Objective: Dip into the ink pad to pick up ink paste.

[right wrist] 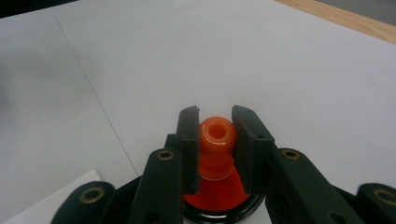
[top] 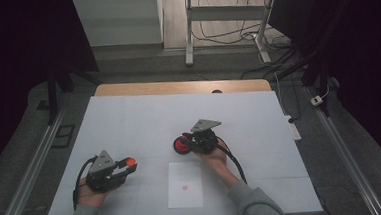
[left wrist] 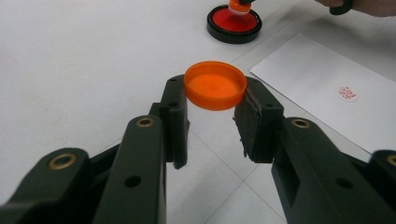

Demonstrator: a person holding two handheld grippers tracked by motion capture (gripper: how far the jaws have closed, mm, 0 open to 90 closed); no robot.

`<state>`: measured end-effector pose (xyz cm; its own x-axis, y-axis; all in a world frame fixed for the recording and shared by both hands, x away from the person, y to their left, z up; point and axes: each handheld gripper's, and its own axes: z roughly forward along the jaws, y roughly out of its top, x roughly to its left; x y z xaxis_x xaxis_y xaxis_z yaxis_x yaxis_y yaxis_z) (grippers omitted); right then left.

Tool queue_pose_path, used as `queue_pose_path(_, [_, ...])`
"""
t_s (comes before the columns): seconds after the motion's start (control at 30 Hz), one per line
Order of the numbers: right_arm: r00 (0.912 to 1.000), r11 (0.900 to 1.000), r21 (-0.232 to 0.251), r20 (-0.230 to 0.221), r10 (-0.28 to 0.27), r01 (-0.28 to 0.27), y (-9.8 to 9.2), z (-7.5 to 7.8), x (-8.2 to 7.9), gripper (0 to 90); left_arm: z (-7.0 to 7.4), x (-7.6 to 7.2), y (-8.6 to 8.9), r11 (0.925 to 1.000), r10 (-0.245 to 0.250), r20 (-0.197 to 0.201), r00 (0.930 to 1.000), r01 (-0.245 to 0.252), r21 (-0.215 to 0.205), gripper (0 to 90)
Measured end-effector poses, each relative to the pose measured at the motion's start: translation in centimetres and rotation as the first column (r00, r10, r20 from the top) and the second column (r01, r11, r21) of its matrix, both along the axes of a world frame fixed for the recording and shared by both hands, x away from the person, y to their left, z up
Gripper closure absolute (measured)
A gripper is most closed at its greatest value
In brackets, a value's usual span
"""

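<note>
Pinching the orange stamp (right wrist: pixel 216 147) by its narrow neck, my right gripper (right wrist: pixel 215 140) is clamping both jaws on it while its base is sitting on the red ink pad (top: pixel 182 145), near the middle of the table (top: pixel 129 121). I am judging the stamp light, stiff and a bit slick, so the waisted neck is the sensible place to grip. Its long axis is standing upright, knob up, face down into the ink. My left gripper (left wrist: pixel 215 100) is squeezing the orange cap (left wrist: pixel 215 85) edge to edge at about eight o'clock on the table, lifted off the surface, hollow side facing up. The cap looks thin and easily popped out, so I am keeping the hold across its rim. The sheet of paper (top: pixel 184 184), already bearing a red mark, is lying at six o'clock.
</note>
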<state>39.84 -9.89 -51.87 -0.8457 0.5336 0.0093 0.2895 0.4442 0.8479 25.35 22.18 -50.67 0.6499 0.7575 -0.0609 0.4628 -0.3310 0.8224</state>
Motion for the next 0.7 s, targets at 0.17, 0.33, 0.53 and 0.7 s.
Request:
queue_pose_path(0.17, [1.0000,1.000,-0.010,0.002,-0.001,0.001,0.03,-0.08,0.02,71.9,-0.01,0.01,0.02,1.0000,0.000,-0.001,1.0000,0.000,0.001,64.9])
queue_pose_path(0.33, [1.0000,1.000,-0.019,0.006,-0.004,0.004,0.09,-0.25,0.04,71.9,0.00,0.00,0.04,1.0000,0.000,0.000,1.0000,0.000,-0.002,64.9])
queue_pose_path(0.53, [1.0000,1.000,-0.030,0.005,-0.003,0.004,0.09,-0.29,0.04,71.9,0.01,0.00,0.06,1.0000,0.000,0.001,1.0000,0.000,-0.001,64.8])
queue_pose_path(0.7, [1.0000,1.000,-0.027,0.007,-0.002,0.002,0.08,-0.24,0.01,71.9,0.00,0.01,0.05,1.0000,0.000,0.001,1.0000,0.000,0.000,64.9])
